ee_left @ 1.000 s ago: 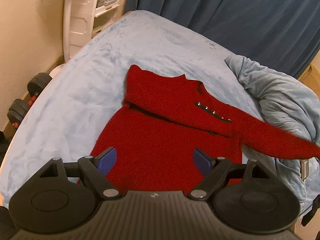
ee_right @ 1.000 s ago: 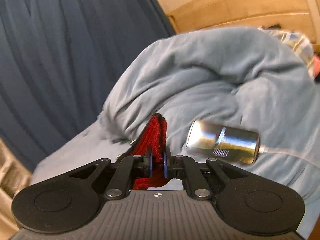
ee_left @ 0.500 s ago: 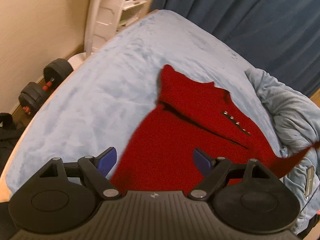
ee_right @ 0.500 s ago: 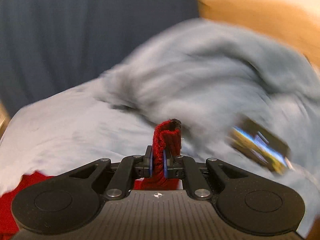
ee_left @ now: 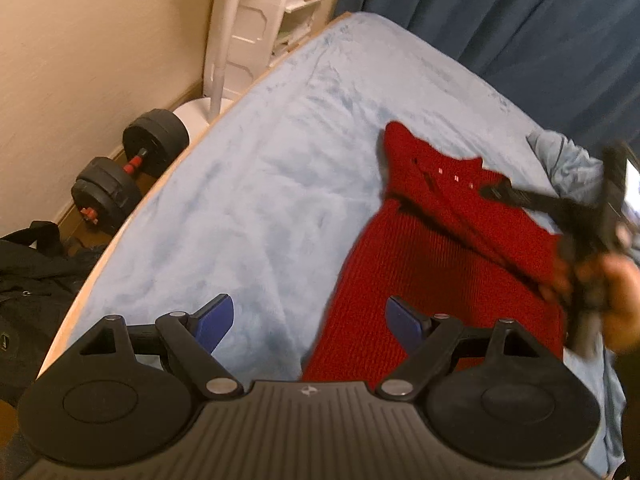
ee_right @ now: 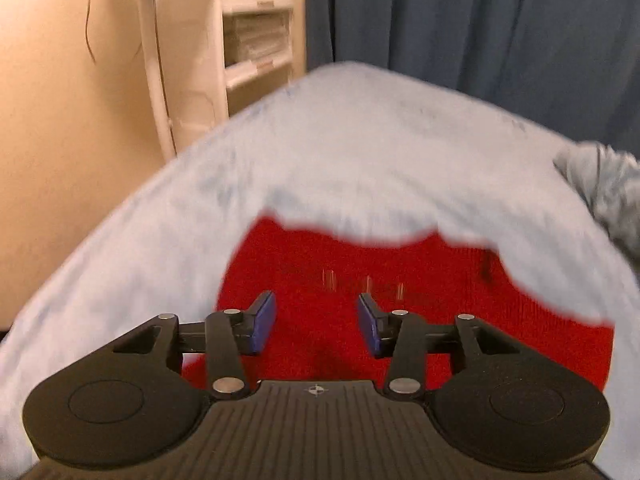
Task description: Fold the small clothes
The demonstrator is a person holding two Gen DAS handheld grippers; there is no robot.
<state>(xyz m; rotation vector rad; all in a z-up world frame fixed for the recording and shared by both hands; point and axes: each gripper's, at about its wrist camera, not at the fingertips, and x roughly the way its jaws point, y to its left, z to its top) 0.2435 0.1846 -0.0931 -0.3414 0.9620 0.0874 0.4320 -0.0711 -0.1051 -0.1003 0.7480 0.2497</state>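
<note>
Blur smears red sweater (ee_right: pixel 400 280); right tongs (ee_right: pixel 316 322) just opening, empty; left tongs (ee_left: pixel 308 322) wide, empty.

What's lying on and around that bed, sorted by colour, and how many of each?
Red: 1, the sweater
Light blue: 2, the bed cover and the crumpled duvet
Black: 2, the dumbbell and the bag
White: 1, the fan stand
Total: 6
</note>
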